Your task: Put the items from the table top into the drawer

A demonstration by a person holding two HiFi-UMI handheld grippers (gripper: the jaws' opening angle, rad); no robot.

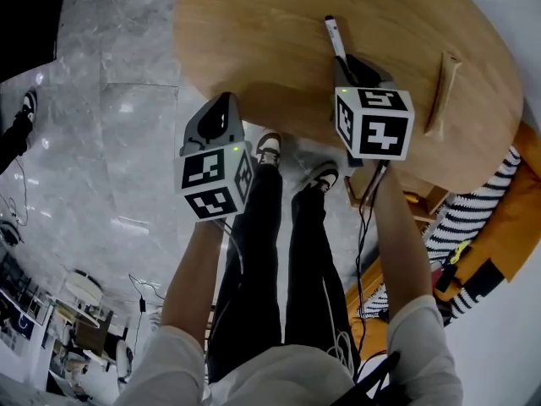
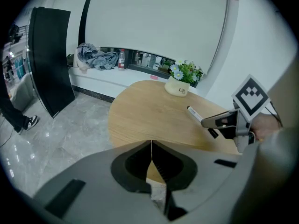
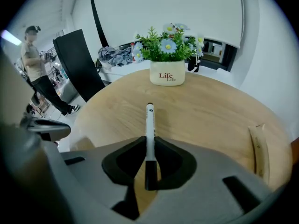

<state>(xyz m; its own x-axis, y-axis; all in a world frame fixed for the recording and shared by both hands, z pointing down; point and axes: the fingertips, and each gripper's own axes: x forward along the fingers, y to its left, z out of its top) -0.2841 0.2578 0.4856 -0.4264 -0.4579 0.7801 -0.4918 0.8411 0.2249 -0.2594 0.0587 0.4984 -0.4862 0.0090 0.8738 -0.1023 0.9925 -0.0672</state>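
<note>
I am pinching the white marker with the black cap (image 3: pixel 149 125) in my right gripper (image 3: pixel 149 146), its long axis pointing straight ahead along the jaws over the round wooden table top (image 3: pixel 210 111), while my left gripper (image 2: pixel 152 148), jaws pressed together on nothing, is hanging at the table's edge.

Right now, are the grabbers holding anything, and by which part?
The right gripper is shut on the marker, pinching its white barrel just ahead of the black cap. The rest sticks out forward. The left gripper is shut and empty.
</note>
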